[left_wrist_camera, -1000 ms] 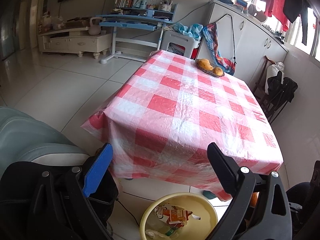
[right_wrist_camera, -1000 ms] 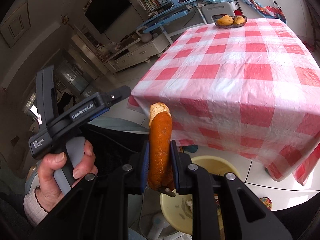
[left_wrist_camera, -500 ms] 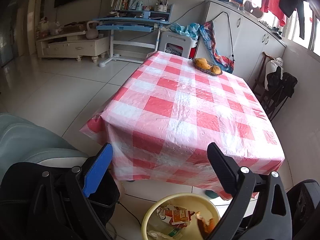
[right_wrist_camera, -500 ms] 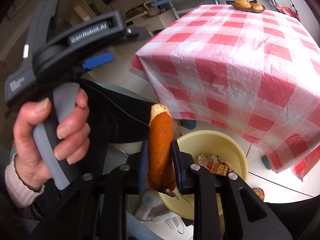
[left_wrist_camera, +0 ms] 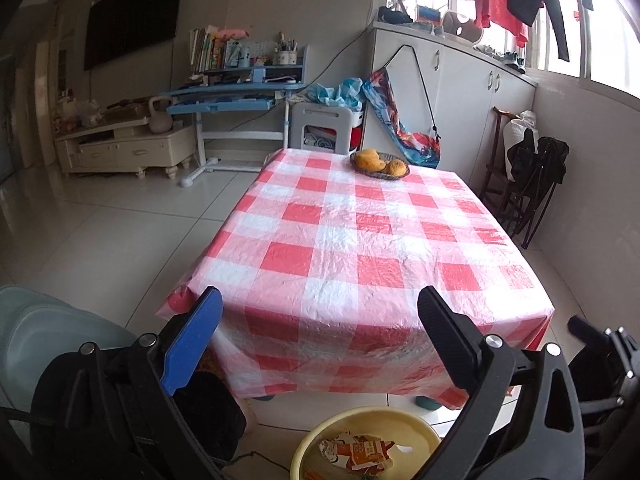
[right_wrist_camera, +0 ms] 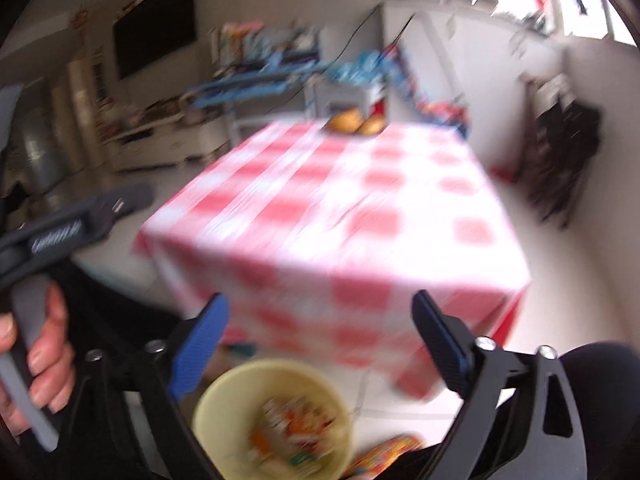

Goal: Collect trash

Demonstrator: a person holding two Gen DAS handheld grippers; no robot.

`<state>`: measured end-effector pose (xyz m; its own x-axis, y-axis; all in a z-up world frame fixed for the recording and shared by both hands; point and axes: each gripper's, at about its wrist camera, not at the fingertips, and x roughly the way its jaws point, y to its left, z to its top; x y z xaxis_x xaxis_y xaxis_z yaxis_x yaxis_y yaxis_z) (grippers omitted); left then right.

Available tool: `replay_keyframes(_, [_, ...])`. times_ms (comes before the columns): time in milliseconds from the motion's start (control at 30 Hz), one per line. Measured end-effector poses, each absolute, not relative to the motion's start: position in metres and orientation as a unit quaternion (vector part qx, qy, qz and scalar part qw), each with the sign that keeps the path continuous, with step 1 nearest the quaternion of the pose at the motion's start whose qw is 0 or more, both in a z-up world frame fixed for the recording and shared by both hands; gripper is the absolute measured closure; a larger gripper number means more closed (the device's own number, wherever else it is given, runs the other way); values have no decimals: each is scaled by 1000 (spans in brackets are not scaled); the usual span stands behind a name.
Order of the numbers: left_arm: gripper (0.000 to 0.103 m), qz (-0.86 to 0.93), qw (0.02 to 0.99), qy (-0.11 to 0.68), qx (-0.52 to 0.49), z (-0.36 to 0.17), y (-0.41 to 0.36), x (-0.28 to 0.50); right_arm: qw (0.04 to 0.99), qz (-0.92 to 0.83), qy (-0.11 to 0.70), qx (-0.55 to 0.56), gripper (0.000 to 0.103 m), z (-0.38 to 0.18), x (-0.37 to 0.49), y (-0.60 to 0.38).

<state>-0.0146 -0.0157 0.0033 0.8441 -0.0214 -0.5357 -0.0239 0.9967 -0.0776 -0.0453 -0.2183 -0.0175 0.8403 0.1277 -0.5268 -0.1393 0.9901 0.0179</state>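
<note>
Currently:
Table: checked cloth, ahead of both jaw pairs.
Bowl: far end.
Bin: below, trash inside.
Left gripper: spread, empty.
Right gripper: just opened, empty.

One yellow trash basin sits below one checked worktop. On the worktop, one fruit basket. Two hand-held grippers, left and right.

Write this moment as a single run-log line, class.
right gripper: jaws just opened, nothing between them | left gripper: open, empty | yellow bin: on floor, wrappers inside | table: fruit basket only
</note>
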Motion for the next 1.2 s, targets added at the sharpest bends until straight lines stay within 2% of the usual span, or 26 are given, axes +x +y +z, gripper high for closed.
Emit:
replay_keyframes(100, [8, -1, 965, 258, -44, 14, -11, -19, 977, 35, 205, -49, 8, 2, -59, -219])
replay_keyframes(167, [8, -2, 966, 252, -55, 19, -4, -20, 980, 26, 189, -60, 8, 9, -61, -221])
replay_keyframes(400, [7, -18, 965, 251, -80, 40, 6, -17, 972, 33, 231, -20, 8, 17, -41, -239])
replay_keyframes(633, [7, -29, 959, 267, -88, 44, 8, -7, 967, 7, 249, -54, 8, 11, -22, -234])
replay_keyframes(767, [7, -27, 959, 269, -89, 47, 11, 1, 966, -18, 242, -89, 8, 12, -18, -241])
replay_keyframes(967, [7, -19, 957, 279, -80, 34, 7, 2, 970, -43, 237, -39, 8, 4, -24, -258])
replay_keyframes(1200, [7, -14, 962, 274, -12, 19, -16, -4, 983, -14, 180, -15, 8, 25, -38, -244])
